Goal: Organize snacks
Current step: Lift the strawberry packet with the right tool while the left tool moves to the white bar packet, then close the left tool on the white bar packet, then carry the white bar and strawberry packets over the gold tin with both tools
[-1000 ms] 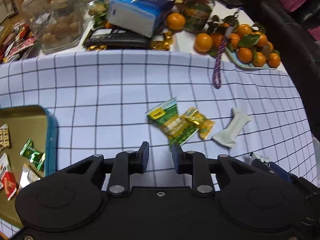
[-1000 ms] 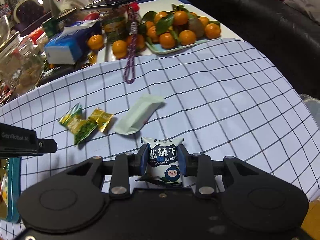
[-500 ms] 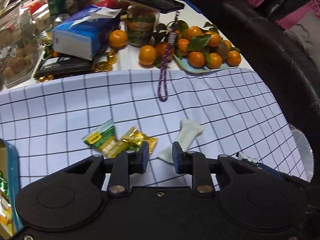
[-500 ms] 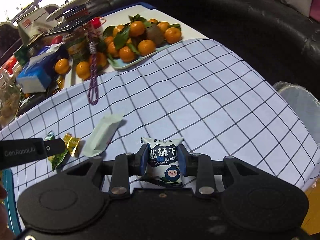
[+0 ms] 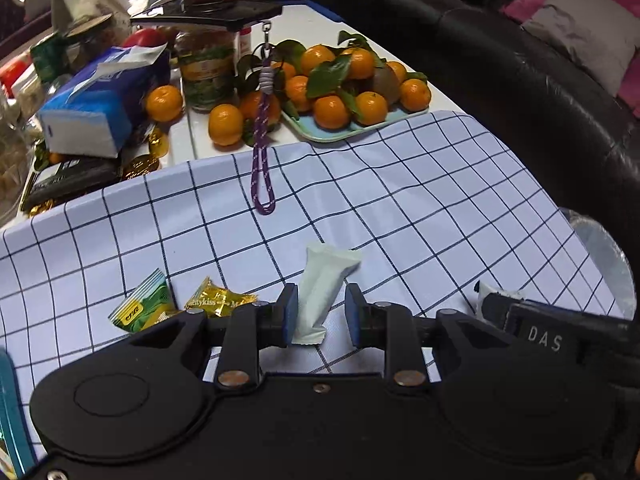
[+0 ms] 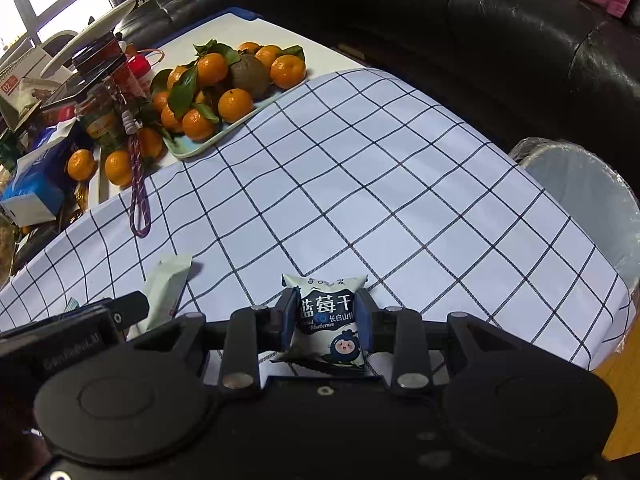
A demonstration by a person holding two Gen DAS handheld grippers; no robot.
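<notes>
Four snack packets total: one pale green bar wrapper (image 5: 326, 286), one gold candy (image 5: 216, 303), one green sachet (image 5: 146, 307), one blueberry pack (image 6: 328, 316). Plus one purple lanyard (image 5: 262, 152), one tissue pack (image 5: 96, 108).

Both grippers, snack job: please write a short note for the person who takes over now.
Right gripper: shut on the blueberry packet, above the checked cloth.
Left gripper: jaws opening, astride the pale green bar, not yet gripping it.
Green packet and gold candy lie loose on the cloth, left of the bar.
Left: place the blueberry packet, then collect the bar and the two loose snacks.
</notes>
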